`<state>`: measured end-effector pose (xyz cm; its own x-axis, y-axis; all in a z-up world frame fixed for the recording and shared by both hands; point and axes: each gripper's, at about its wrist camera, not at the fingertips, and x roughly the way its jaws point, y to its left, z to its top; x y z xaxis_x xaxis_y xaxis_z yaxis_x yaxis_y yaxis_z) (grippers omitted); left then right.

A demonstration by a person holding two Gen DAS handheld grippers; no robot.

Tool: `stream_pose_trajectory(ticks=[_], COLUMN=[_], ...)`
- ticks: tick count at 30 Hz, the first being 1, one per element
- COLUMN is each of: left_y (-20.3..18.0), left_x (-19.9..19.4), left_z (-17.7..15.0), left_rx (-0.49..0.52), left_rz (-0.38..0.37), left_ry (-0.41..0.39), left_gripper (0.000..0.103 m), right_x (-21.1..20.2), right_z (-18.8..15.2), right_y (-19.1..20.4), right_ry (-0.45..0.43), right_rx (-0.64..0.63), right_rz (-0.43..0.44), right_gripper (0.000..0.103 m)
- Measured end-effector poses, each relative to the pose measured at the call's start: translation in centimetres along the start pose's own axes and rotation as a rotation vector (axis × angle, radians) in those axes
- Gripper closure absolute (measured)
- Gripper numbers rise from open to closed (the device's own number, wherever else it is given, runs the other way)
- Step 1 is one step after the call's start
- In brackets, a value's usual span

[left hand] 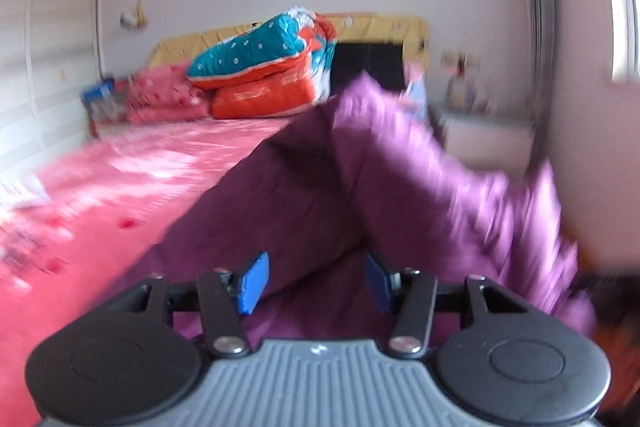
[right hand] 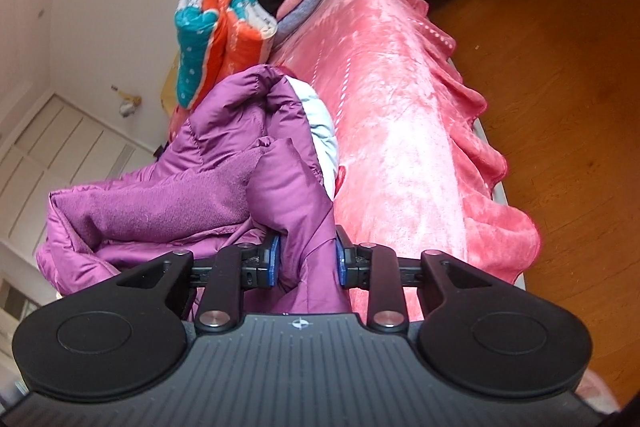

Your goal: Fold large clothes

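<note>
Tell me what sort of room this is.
Most likely a home bedroom: a bed under a pink blanket, folded quilts stacked against its headboard, and a wooden floor beside it.

Bed [right hand: 400, 131] w/ pink blanket: quilt [right hand: 216, 27], purple jacket [right hand: 168, 203].

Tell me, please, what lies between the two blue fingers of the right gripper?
In the right wrist view, a fold of the purple padded jacket fills the gap; the right gripper has its fingers pressed on it from both sides.
</note>
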<state>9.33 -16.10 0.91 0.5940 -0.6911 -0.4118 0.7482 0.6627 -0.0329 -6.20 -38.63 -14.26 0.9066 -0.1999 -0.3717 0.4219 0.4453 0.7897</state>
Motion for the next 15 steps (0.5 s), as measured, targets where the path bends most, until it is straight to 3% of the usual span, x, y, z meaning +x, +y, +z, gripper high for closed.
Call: stream_pose_trajectory(ticks=[2,5,7,9,12,15], left_y=[0.4,0.0,-0.2,-0.2,-0.1,0.1], left_x=[0.6,2.1,3.5,4.9,6.6,8.5], left_z=[1.8,4.2,5.4,6.4,7.2,7.0], left_rx=[-0.086,-0.118,-0.13,-0.159,-0.221,-0.27], left_rz=[-0.079,-0.135,-0.178,-0.177,-0.219,-0.189], left_ry=[0.004,0.038,0.078,0.11,0.158,0.209], left_gripper=[0.041,0.037,0.024,0.022,0.008,0.01], right_x=[-0.2,0.0,0.3,0.1,0.1,0.3], right_z=[-0.2,0.0,0.0,0.0,-0.1,-0.1], right_y=[0.0,0.1,0.0,0.1,0.5,0.6], right_ry=[0.015,0.03,0.045,0.051,0.066,0.092], right_rx=[-0.026,-0.054,-0.062,-0.074,-0.107,-0.123], right_rz=[0.009,0.015,0.024,0.036,0.046,0.055], right_gripper=[0.06,0.054,0.049,0.037,0.027,0.013])
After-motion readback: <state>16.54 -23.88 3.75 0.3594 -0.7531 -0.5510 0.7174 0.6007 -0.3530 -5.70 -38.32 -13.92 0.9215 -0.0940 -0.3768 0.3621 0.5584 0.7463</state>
